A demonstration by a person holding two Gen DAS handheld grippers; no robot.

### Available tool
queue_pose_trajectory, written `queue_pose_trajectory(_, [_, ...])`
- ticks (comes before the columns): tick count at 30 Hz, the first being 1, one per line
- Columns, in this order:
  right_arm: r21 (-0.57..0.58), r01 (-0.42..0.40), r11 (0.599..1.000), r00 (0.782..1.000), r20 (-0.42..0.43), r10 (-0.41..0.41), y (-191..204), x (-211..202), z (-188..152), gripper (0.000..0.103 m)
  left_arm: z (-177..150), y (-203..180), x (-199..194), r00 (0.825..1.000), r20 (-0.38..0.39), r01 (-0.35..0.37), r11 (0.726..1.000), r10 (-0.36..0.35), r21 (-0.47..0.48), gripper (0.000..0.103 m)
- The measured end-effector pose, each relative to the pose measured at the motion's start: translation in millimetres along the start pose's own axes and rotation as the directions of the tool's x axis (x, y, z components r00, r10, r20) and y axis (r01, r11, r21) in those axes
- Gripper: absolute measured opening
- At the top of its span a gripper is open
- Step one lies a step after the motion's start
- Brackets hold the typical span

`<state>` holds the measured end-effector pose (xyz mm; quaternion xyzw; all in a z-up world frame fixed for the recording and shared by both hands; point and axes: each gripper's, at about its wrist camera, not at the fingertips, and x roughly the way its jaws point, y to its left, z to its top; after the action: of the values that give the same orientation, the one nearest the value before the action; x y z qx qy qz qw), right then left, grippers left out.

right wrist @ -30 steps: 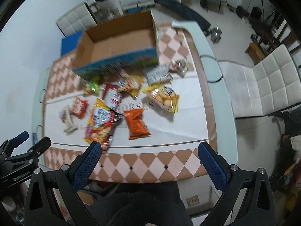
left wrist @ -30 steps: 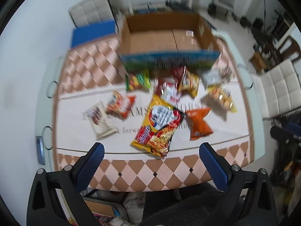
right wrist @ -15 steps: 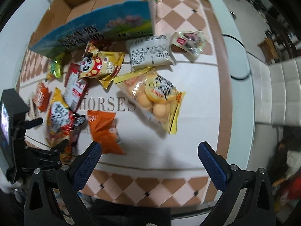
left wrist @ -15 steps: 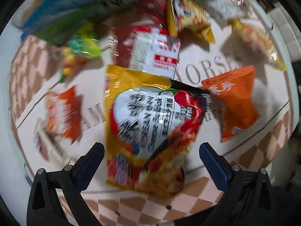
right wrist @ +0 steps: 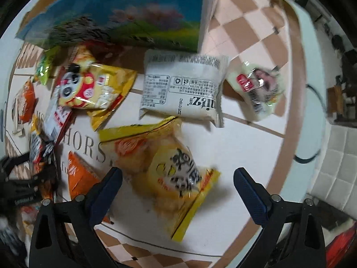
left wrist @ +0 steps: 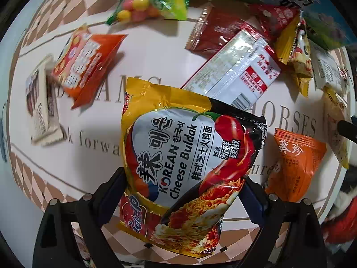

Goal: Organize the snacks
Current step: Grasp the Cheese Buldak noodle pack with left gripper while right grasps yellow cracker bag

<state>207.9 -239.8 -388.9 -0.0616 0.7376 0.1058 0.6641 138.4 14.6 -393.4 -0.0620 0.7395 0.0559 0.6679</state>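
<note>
Noodle packet [left wrist: 183, 156] now between closing left tool [left wrist: 183, 192], right tool [right wrist: 178, 183] closing around yellow bag [right wrist: 165, 174]

**Checkered bench under bright indoor light**

A bench [right wrist: 250, 35] with a pink-and-brown diamond border and a white lettered centre panel fills the view. Beside it stands a pale tufted seat [right wrist: 334, 167]; dim furniture [right wrist: 341, 98] lies beyond.
</note>
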Motion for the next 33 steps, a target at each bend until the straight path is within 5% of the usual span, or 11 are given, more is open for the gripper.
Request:
queue_pose_trajectory(2, [0.070, -0.078, 0.995, 0.996, -0.035, 0.080, -6.1, 6.0, 2.4, 0.087, 3.3, 2.7, 3.1, 1.000, 0.005, -0.008, 1.000, 0.008, -0.012, 0.094])
queue_pose_trajectory(6, [0.207, -0.166, 0.964, 0.977, -0.096, 0.189, -8.5, 11.6, -10.0, 0.086, 3.0, 4.1, 5.5, 1.000, 0.010, -0.017, 1.000, 0.017, -0.010, 0.094])
queue_pose_trajectory(9, [0.187, -0.249, 0.950, 0.954, -0.123, 0.275, 2.8, 5.7, -23.0, 0.086, -0.5, -7.8, -3.1, 1.000, 0.007, -0.018, 1.000, 0.019, -0.013, 0.094])
queue_pose_trajectory(13, [0.131, -0.148, 0.980, 0.986, -0.063, 0.157, 5.1, -12.6, -26.2, 0.089, 8.6, -11.6, -4.0, 1.000, 0.015, -0.021, 1.000, 0.021, -0.020, 0.095])
queue_pose_trajectory(20, [0.203, -0.172, 0.964, 0.975, -0.106, 0.196, 5.4, 11.6, -2.6, 0.089, -0.4, -16.3, 12.2, 0.999, 0.047, -0.018, 1.000, 0.019, -0.024, 0.093])
queue_pose_trajectory(25, [0.209, -0.075, 0.975, 0.985, -0.134, 0.104, 19.7, 24.1, 3.3, 0.088, -2.5, -14.6, 8.8, 0.998, 0.061, -0.012, 0.999, 0.014, -0.037, 0.090])
queue_pose_trajectory(30, [0.153, -0.029, 0.988, 0.993, -0.110, 0.046, 32.8, 17.5, -5.1, 0.046, -17.1, -7.4, 3.6, 0.998, 0.064, -0.015, 0.996, 0.021, -0.090, 0.089])
queue_pose_trajectory(33, [0.152, -0.029, 0.988, 0.996, -0.083, 0.042, 29.4, 7.2, -13.3, 0.042, -34.3, -2.2, -5.9, 0.997, 0.065, -0.024, 0.992, 0.032, -0.124, 0.084])
